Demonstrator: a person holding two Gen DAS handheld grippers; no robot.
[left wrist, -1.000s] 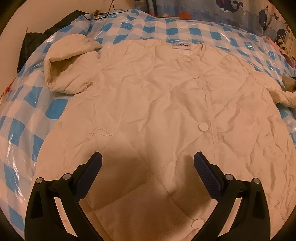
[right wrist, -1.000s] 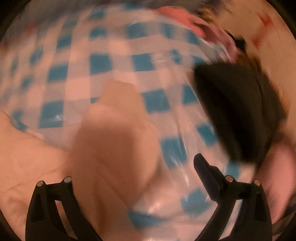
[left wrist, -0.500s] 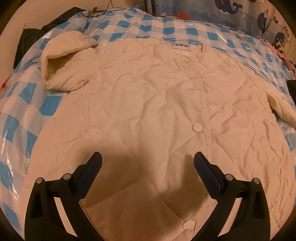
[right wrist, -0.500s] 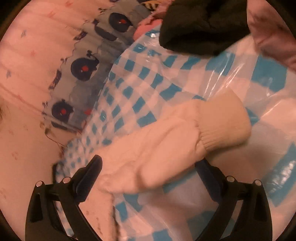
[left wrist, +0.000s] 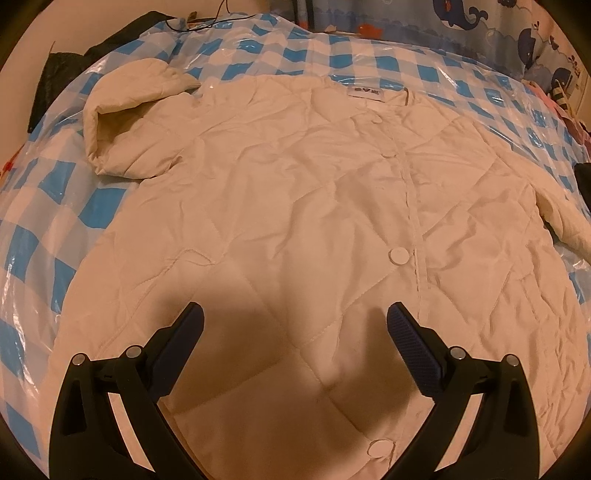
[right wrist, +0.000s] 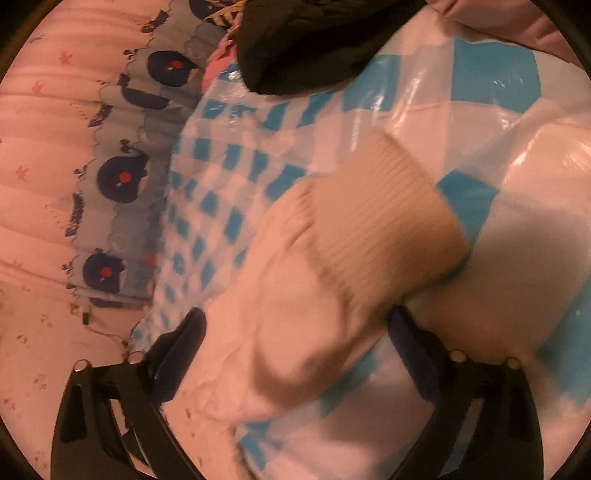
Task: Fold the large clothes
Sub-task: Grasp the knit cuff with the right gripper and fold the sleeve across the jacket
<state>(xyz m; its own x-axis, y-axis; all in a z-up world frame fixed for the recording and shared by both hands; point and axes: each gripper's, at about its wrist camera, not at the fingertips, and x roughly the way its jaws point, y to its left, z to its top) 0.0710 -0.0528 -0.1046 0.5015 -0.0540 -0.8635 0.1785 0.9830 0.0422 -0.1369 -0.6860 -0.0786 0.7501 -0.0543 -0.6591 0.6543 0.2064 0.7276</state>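
A cream quilted jacket lies spread front-up on a blue-and-white checked plastic-covered bed, buttons down the middle. Its left sleeve is bent back on itself at the upper left. My left gripper hovers open and empty above the jacket's lower front. In the right wrist view the jacket's other sleeve, with its ribbed cuff, lies between the fingers of my right gripper, which stands wide open around it.
A black garment and pink fabric lie beyond the cuff. A whale-print curtain hangs along the bed's far side. Dark clothing and a cable lie at the far left corner.
The right gripper swung from a blurred view of the bed onto the sleeve cuff, and closed in so the sleeve sits between its fingers. The left gripper drifted slightly over the jacket.
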